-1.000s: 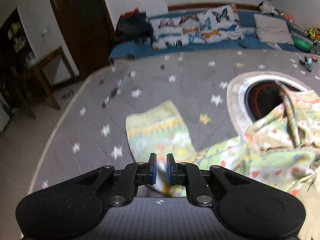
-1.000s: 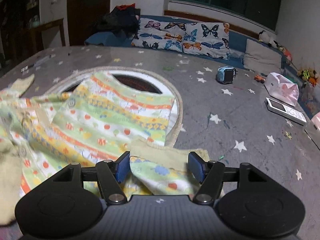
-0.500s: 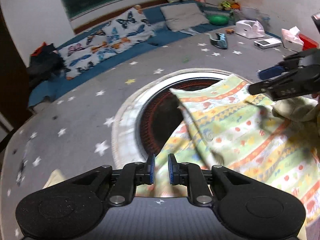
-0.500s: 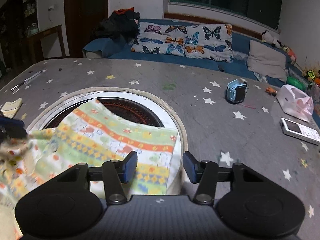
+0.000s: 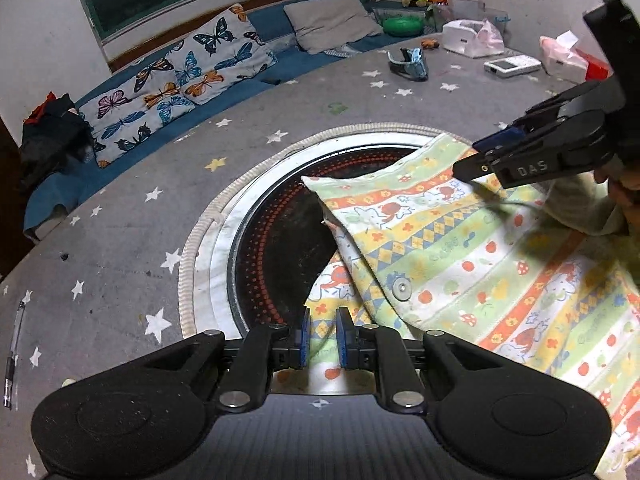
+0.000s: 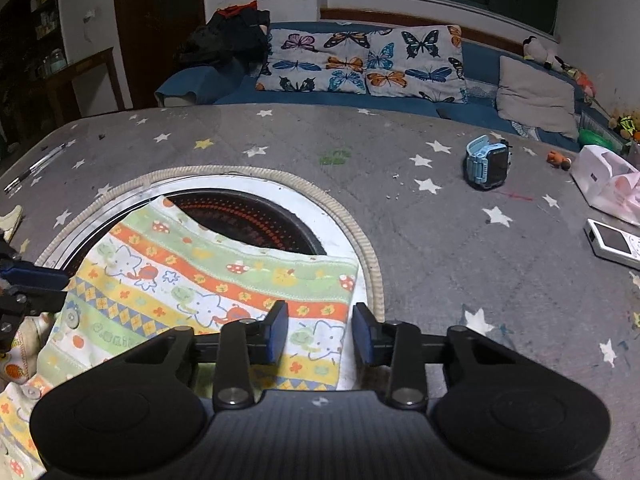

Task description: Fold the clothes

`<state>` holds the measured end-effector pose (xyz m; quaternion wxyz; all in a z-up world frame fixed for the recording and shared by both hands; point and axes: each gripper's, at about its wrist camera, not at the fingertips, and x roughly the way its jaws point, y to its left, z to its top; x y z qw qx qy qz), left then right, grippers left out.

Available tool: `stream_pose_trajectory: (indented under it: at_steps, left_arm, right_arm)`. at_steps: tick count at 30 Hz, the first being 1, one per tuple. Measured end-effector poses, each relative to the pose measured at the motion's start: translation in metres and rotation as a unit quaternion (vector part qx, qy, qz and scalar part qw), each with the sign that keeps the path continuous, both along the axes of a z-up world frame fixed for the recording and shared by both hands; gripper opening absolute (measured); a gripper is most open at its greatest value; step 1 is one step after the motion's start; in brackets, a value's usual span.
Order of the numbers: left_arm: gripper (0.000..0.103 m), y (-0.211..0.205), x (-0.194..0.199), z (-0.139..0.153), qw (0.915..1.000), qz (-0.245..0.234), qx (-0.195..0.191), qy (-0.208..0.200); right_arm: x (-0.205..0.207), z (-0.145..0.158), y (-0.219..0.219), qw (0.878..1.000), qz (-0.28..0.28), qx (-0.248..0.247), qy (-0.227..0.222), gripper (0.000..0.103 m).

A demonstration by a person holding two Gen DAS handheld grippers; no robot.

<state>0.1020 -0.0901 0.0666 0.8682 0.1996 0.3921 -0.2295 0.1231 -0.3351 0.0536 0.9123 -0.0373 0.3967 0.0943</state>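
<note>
Left tool (image 5: 322, 338) swung over garment (image 5: 480, 264); right tool (image 6: 320, 334) agape.

A garment (image 6: 208, 292) is spread on the surface (image 6: 420, 240), draped partly over a round recess (image 6: 248, 216) set into it. The left gripper (image 5: 322, 338) is placed at the garment's near edge, with a fold of cloth between its fingers (image 5: 305, 338). The right gripper (image 6: 320, 334) is held over the garment's right corner, its fingers (image 6: 278, 332) spread apart above the cloth. A watch (image 6: 488, 164) is seen behind and to the right of the recess, a handheld device (image 6: 614, 242) farther right, and a pen (image 5: 14, 356) well to the left. A bench with cushions (image 6: 360, 60) is set behind the surface.
</note>
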Motion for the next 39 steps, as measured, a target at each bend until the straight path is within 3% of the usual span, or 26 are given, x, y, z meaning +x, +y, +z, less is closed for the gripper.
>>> stream_pose_trajectory:
  at_steps: [4, 8, 13, 16, 17, 18, 25, 31, 39]
  left_arm:
    - [0.016, 0.005, -0.001, 0.004, 0.9998, -0.006, -0.018, 0.003]
    - [0.025, 0.003, 0.001, 0.001, 0.9998, -0.013, -0.017, 0.004]
    - [0.025, -0.002, 0.004, -0.003, 0.9997, -0.021, -0.014, 0.005]
    - [0.018, -0.006, 0.005, -0.006, 0.9997, -0.026, -0.002, -0.001]
    - [0.007, -0.007, 0.004, -0.006, 0.9996, -0.027, 0.003, -0.006]
    - [0.004, -0.008, 0.004, -0.006, 0.9996, -0.024, 0.009, -0.013]
    - [0.002, 0.005, 0.001, 0.011, 0.9974, 0.034, 0.006, -0.064]
    - [0.002, 0.024, -0.007, 0.027, 0.9858, 0.110, 0.014, -0.126]
    - [0.002, 0.039, 0.014, 0.013, 0.9848, 0.139, 0.036, -0.097]
  right_arm:
    - [0.001, 0.000, 0.000, 1.000, 0.001, 0.007, 0.002, 0.017]
    - [0.003, 0.000, 0.000, 1.000, -0.001, 0.008, 0.002, 0.019]
    - [0.004, -0.001, -0.001, 1.000, -0.005, 0.011, 0.000, 0.021]
    - [0.004, -0.001, -0.001, 1.000, -0.004, 0.014, -0.001, 0.017]
    - [0.004, -0.001, -0.001, 1.000, -0.005, 0.015, -0.003, 0.008]
    - [0.004, 0.000, 0.000, 1.000, -0.006, 0.014, -0.006, 0.005]
    - [-0.007, 0.016, -0.003, 0.999, -0.017, 0.005, -0.051, 0.004]
    - [-0.018, 0.035, -0.016, 0.995, -0.046, -0.007, -0.084, 0.004]
    - [-0.003, 0.017, -0.020, 0.997, -0.058, -0.028, -0.044, 0.003]
